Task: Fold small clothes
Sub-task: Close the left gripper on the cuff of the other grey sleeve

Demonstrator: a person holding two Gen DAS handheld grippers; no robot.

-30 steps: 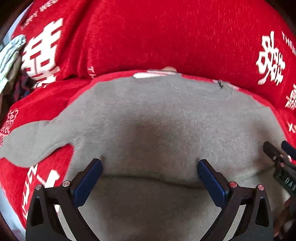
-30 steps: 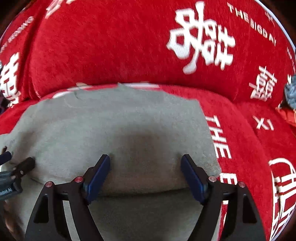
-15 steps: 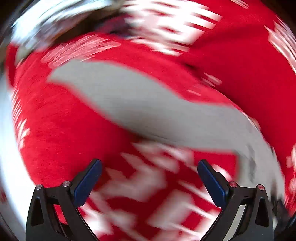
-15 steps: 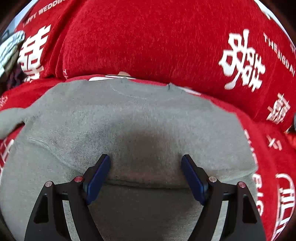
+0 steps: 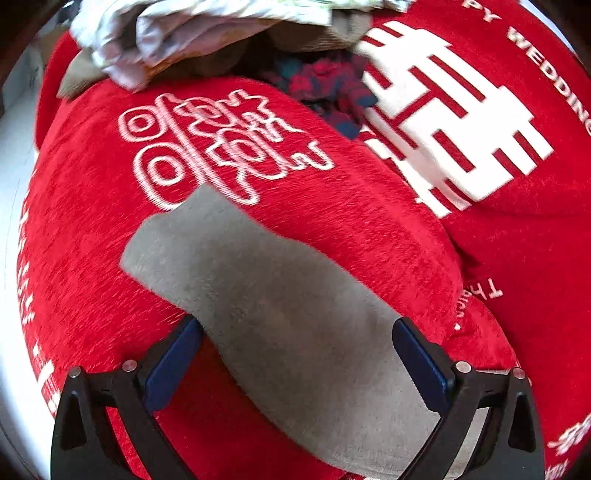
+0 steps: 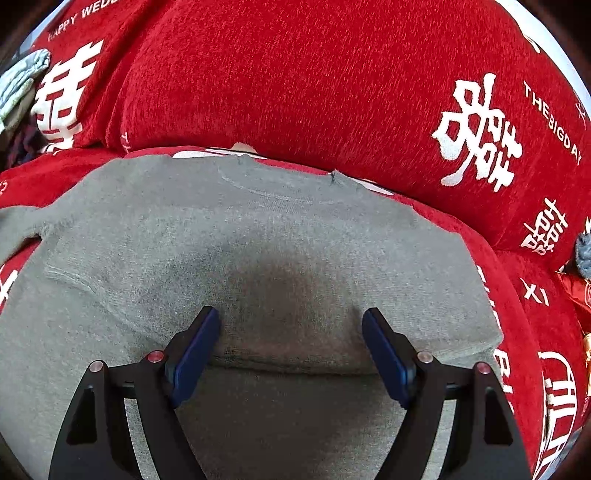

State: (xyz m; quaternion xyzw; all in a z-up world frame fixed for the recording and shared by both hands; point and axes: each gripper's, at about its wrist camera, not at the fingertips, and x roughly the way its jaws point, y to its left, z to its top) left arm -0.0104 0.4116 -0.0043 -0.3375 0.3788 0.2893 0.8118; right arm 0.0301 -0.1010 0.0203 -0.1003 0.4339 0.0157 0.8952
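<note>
A grey sweater (image 6: 258, 240) is lying flat on the seat of a red sofa (image 6: 295, 74) printed with white characters, its neckline pointing toward the backrest and its hem folded up toward the camera. The right gripper (image 6: 291, 343) is hovering over the folded lower edge with its fingers (image 6: 195, 347) spread wide, holding nothing. In the left wrist view, one sleeve (image 5: 277, 302) is stretching out over the red cushion, its long axis running diagonally from lower right to upper left, cuff pointing away. The left gripper (image 5: 295, 354) is straddling this sleeve, fingers (image 5: 173, 362) apart and gripping nothing. A heap of other clothes (image 5: 207, 33) is sitting at the far end.
</note>
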